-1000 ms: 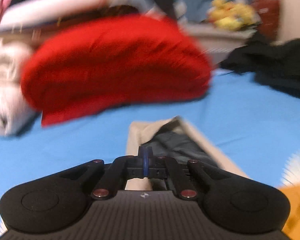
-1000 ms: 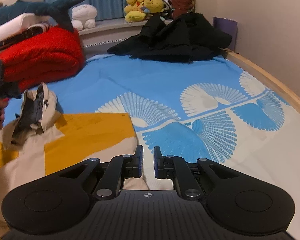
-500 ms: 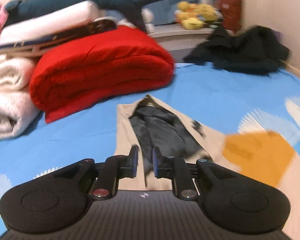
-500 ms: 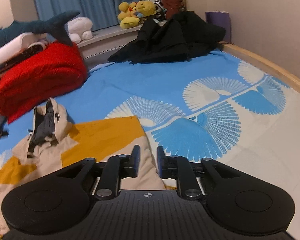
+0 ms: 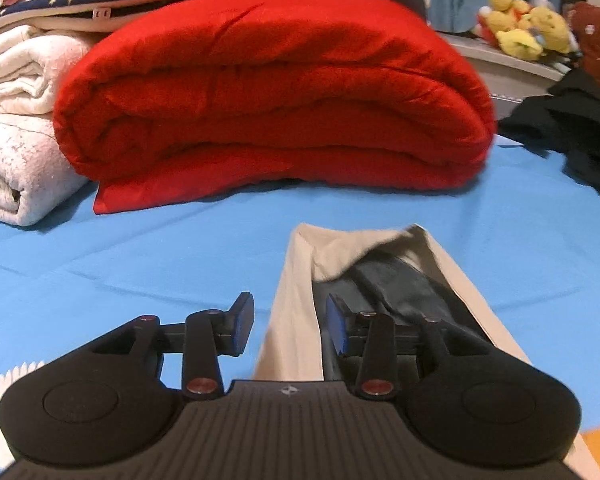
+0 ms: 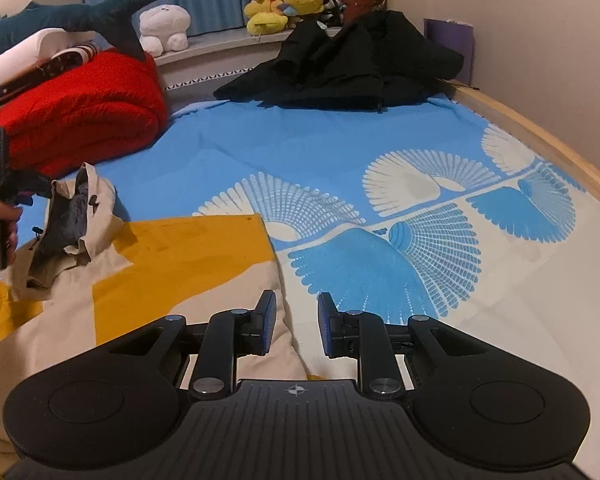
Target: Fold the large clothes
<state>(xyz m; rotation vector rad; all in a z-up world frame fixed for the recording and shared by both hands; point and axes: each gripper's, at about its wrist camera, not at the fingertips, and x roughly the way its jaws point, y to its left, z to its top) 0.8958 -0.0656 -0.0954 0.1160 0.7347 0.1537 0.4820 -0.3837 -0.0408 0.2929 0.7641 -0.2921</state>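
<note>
Here, spread flat on the blue bed sheet with white fan prints (image 6: 340,152): a beige-and-mustard hooded jacket with a dark grey lining (image 6: 172,252), hood end toward the folded red fleece blanket (image 5: 276,100), body running back beneath both tools. Left gripper (image 5: 288,326) hovering low over the hood, jaws parted and empty, the beige hood edge lying between and under them. Right gripper (image 6: 296,330) likewise parted and empty, poised over the jacket's right-hand edge where beige cloth meets the sheet. Probably a matter of taking hold for the first fold. Best done by dropping each tool until the lower jaw slides under a single layer, then closing firmly on the outer fabric alone, not on the sheet beneath. On the left, worth catching the beige shell rather than the slippery-looking lining. Worth lifting both sides together and level, to keep the cloth taut and the crease straight. Well apart at the head of the bed: a heap of black clothing (image 6: 348,64), no obstacle.
</note>
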